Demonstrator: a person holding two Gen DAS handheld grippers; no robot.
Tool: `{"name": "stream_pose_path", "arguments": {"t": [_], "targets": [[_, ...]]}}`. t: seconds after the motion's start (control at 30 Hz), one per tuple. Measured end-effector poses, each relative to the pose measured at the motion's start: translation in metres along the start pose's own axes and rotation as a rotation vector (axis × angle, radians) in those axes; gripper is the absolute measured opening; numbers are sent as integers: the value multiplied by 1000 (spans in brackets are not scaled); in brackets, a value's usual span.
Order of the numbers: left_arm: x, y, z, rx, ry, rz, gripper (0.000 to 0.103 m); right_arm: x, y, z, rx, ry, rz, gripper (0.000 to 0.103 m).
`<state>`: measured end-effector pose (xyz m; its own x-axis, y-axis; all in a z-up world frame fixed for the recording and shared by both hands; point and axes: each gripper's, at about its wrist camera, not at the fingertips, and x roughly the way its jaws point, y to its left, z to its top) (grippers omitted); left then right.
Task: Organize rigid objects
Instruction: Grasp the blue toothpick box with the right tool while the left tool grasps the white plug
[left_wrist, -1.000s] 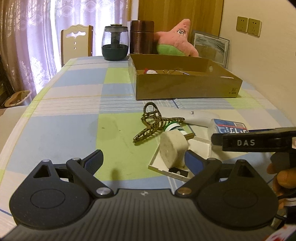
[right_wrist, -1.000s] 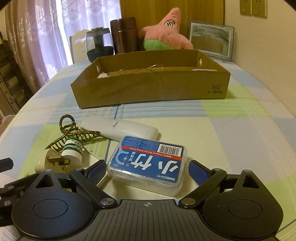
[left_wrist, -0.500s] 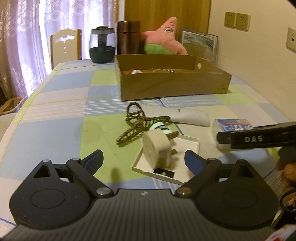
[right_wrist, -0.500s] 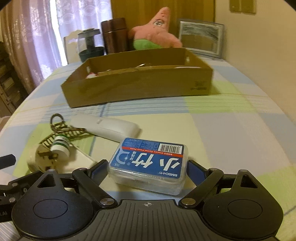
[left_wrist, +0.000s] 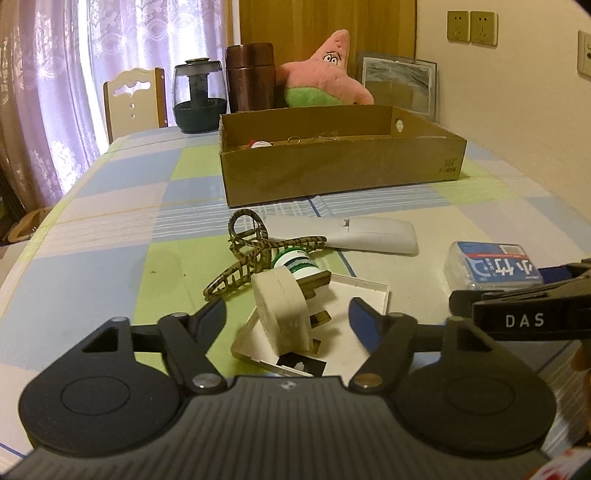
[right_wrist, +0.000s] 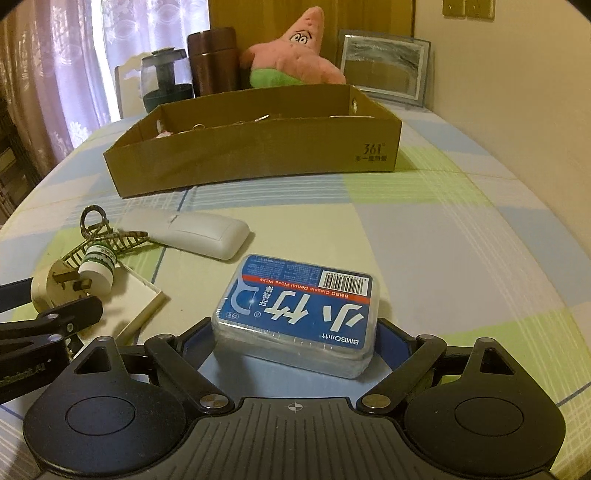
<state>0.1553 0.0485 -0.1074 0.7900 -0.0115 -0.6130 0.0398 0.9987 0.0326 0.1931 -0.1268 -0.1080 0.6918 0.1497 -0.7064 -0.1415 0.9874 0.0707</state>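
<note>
My right gripper (right_wrist: 293, 341) has its fingers against both sides of a clear floss-pick box with a blue label (right_wrist: 297, 314), which rests on the table. My left gripper (left_wrist: 287, 314) is open around a cream plug adapter (left_wrist: 280, 310) lying on a white flat box (left_wrist: 354, 332). A small green-and-white bottle (left_wrist: 295, 261), a leopard-print hair claw (left_wrist: 251, 254) and a white remote (left_wrist: 354, 230) lie just beyond. The cardboard box (left_wrist: 340, 173) stands further back with small items inside. The floss box also shows in the left wrist view (left_wrist: 493, 264).
A dark glass jar (left_wrist: 199, 96), a brown canister (left_wrist: 251, 77), a pink star plush (left_wrist: 325, 77) and a framed picture (left_wrist: 399, 85) stand behind the cardboard box. A chair (left_wrist: 133, 99) is at the far table end. The wall runs along the right.
Both grippers have moved forward. The right fingers have closed in onto the sides of the floss box. The left fingers now flank the plug adapter.
</note>
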Motion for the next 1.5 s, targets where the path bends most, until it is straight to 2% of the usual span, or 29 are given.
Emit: {"name": "stream_pose_path", "arguments": {"t": [0.2, 0.37, 0.4, 0.97, 1.5], "targets": [[4, -4, -2, 19, 14, 17, 46, 0, -1, 0, 8, -6, 1, 88], [3, -6, -4, 24, 15, 22, 40, -1, -3, 0, 21, -11, 6, 88], [3, -6, -4, 26, 14, 19, 36, -1, -3, 0, 21, -11, 7, 88], [-5, -3, -3, 12, 6, -10, 35, -2, -3, 0, 25, -25, 4, 87], [-19, 0, 0, -7, -15, -17, 35, -20, 3, 5, -18, -119, 5, 85]]}}
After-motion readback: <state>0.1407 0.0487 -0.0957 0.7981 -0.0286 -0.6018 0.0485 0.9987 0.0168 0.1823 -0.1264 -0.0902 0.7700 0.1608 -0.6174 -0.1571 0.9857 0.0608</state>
